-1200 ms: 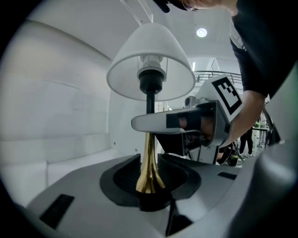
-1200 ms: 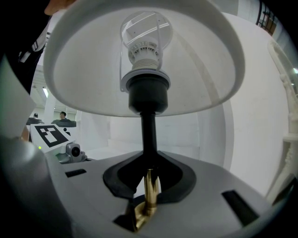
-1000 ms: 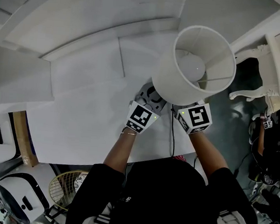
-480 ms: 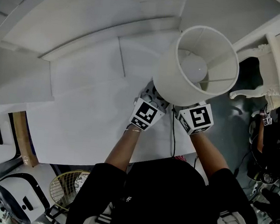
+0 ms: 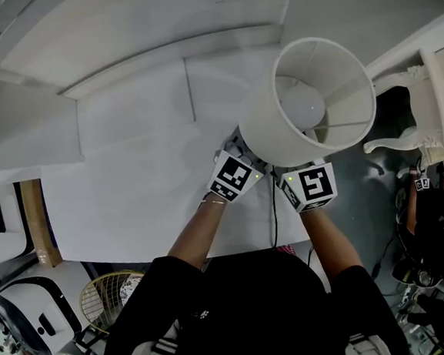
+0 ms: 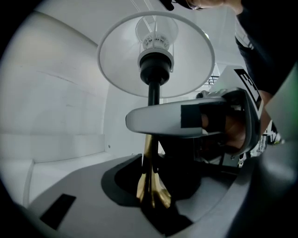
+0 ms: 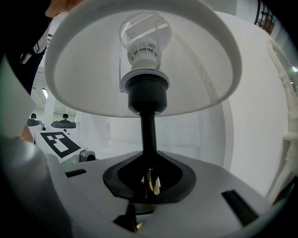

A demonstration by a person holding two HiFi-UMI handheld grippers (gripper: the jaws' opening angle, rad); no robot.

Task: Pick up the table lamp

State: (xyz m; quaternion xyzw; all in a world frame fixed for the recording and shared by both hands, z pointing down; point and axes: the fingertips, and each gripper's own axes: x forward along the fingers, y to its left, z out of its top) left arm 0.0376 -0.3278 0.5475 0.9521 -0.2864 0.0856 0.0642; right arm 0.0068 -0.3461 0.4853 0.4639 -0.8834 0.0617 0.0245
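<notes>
Under the shade, left gripper and right gripper both pinch the stem — two grips, likely to steady the top-heavy lamp.

Both arms reach up from 6 o'clock, elbows bent a little. The left gripper sits at 9 o'clock of the right gripper, very close beside it. Each gripper has its jaws squeezed on the thin stem of the table lamp.
</notes>
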